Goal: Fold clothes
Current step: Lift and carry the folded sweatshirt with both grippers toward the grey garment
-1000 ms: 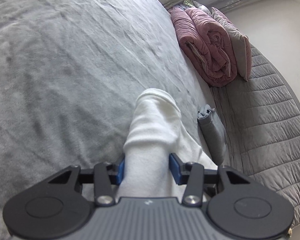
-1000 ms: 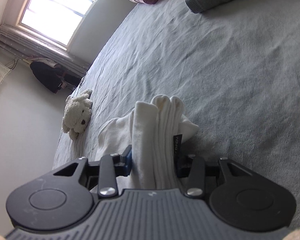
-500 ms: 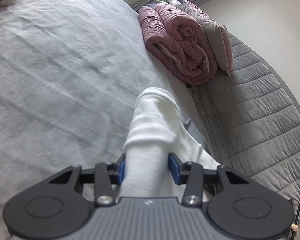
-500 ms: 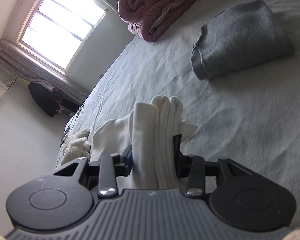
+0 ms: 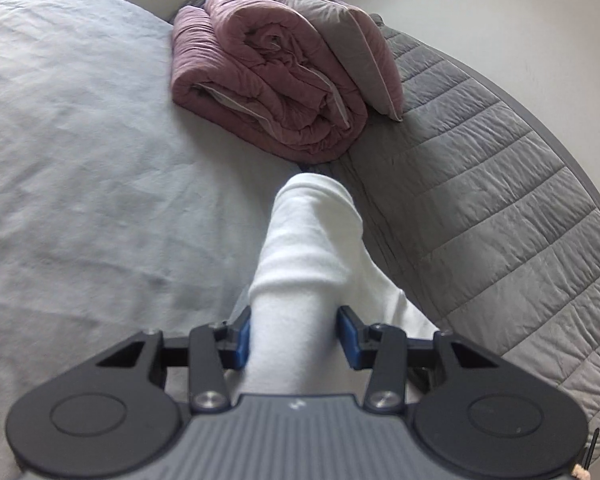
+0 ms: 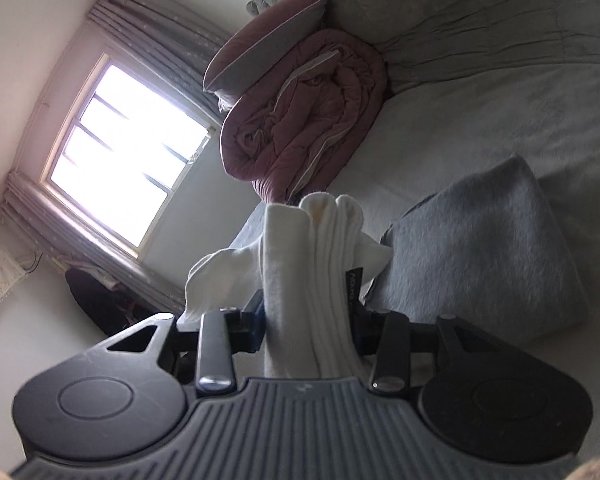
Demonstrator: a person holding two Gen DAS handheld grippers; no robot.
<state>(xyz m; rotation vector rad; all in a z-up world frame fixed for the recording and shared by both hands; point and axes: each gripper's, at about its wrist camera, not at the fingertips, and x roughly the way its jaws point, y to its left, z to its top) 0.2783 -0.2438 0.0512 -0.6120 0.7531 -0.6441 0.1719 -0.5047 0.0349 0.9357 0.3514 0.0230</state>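
A folded white garment (image 5: 308,256) is clamped in my left gripper (image 5: 296,332), bulging forward past the blue pads above the grey bed sheet (image 5: 80,160). My right gripper (image 6: 308,320) is shut on several stacked layers of the same white garment (image 6: 320,264), which has a small black label on its right side. A folded grey garment (image 6: 488,248) lies on the bed just right of and beyond the right gripper. The garment hides both grippers' fingertips.
A rolled pink duvet (image 5: 272,80) with a grey pillow (image 5: 340,36) on it lies at the head of the bed. A quilted grey headboard (image 5: 480,184) runs along the right. A bright window (image 6: 128,156) with curtains is seen left in the right wrist view.
Both grippers have carried the white garment toward the head of the bed and tilted up. The pink duvet and grey garment now appear much closer; the plush toy has left view.
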